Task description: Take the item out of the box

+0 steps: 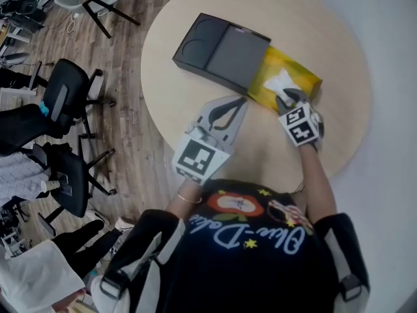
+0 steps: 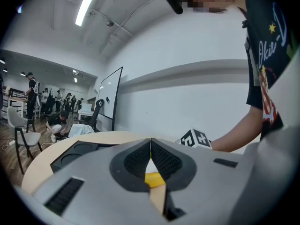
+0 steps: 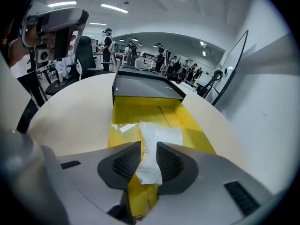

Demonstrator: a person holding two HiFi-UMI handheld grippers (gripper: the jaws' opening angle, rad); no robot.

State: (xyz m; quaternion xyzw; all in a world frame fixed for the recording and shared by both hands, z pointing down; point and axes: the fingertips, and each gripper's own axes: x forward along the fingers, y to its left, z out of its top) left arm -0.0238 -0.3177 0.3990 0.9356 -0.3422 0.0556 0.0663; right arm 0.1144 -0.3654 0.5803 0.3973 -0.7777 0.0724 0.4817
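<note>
A black box sleeve (image 1: 221,51) lies on the round table (image 1: 260,149) with its yellow inner tray (image 1: 307,77) slid out to the right. A white packet (image 1: 279,82) sits in the tray, and my right gripper (image 1: 288,98) is shut on its near end. In the right gripper view the packet (image 3: 161,135) is pinched between the jaws of that gripper (image 3: 148,146), over the yellow tray (image 3: 140,111). My left gripper (image 1: 244,102) is shut on nothing, with its tips at the tray's near left edge. In the left gripper view my left gripper (image 2: 151,140) points past the sleeve (image 2: 79,151).
Black office chairs (image 1: 65,96) stand on the wooden floor left of the table. The table edge (image 1: 355,142) curves close behind my right gripper. A whiteboard (image 2: 110,95) and several people (image 2: 56,121) are in the room behind.
</note>
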